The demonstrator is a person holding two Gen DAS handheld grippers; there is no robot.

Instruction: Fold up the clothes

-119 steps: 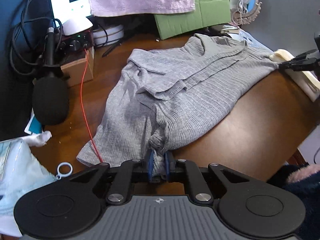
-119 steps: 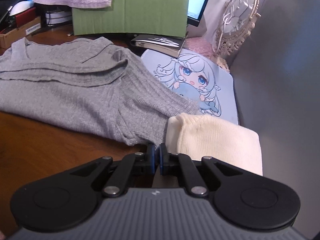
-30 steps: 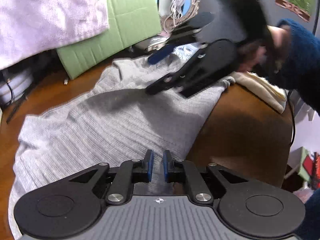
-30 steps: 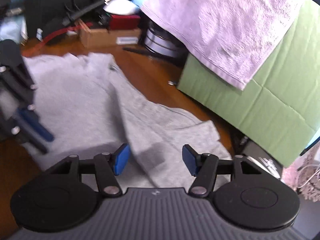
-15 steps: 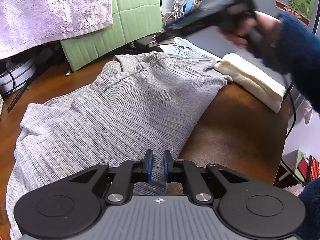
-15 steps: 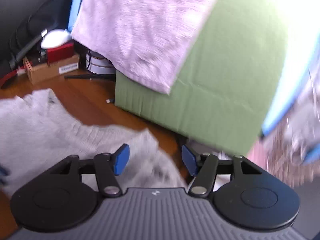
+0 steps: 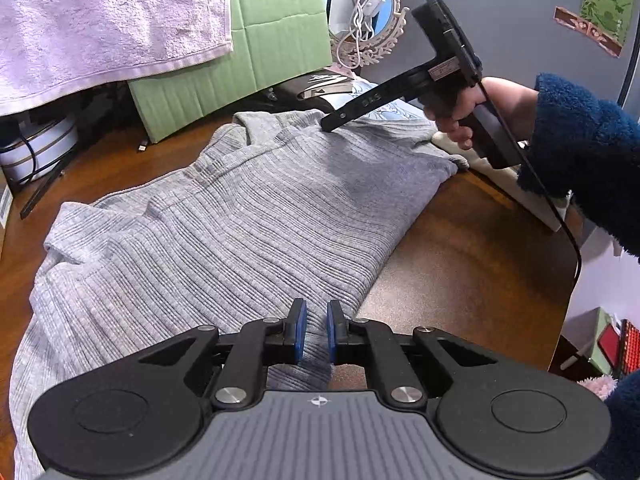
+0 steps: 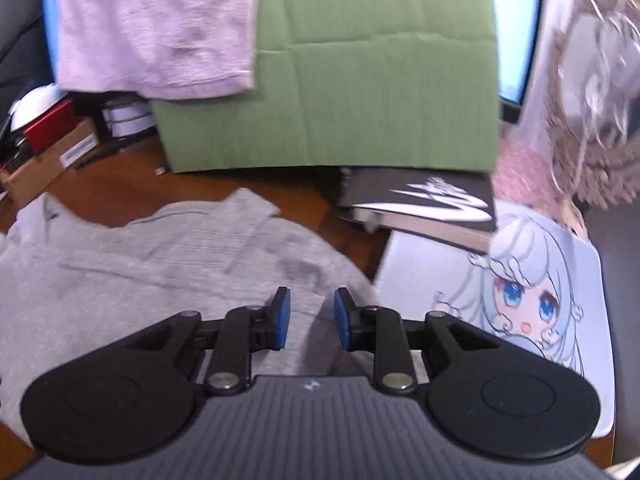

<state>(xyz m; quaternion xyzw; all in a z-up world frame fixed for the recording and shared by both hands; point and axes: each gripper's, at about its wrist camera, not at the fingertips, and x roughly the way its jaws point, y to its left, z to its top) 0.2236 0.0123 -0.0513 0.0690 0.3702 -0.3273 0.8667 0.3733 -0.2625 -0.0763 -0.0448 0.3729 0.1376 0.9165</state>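
Right gripper [image 8: 309, 318] has swung to the sweater's [image 7: 248, 216] far edge, fingers closing, nothing clamped; left gripper [image 7: 313, 334] fingers nearly together over the near hem.

Ribbed grey knit sweater [image 7: 248, 216], glossy wooden table [image 7: 472, 264]

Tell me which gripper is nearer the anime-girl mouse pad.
Right. The right gripper hangs over the grey ribbed sweater just beside the anime-girl mouse pad; the left gripper sits at the sweater's opposite, near edge.
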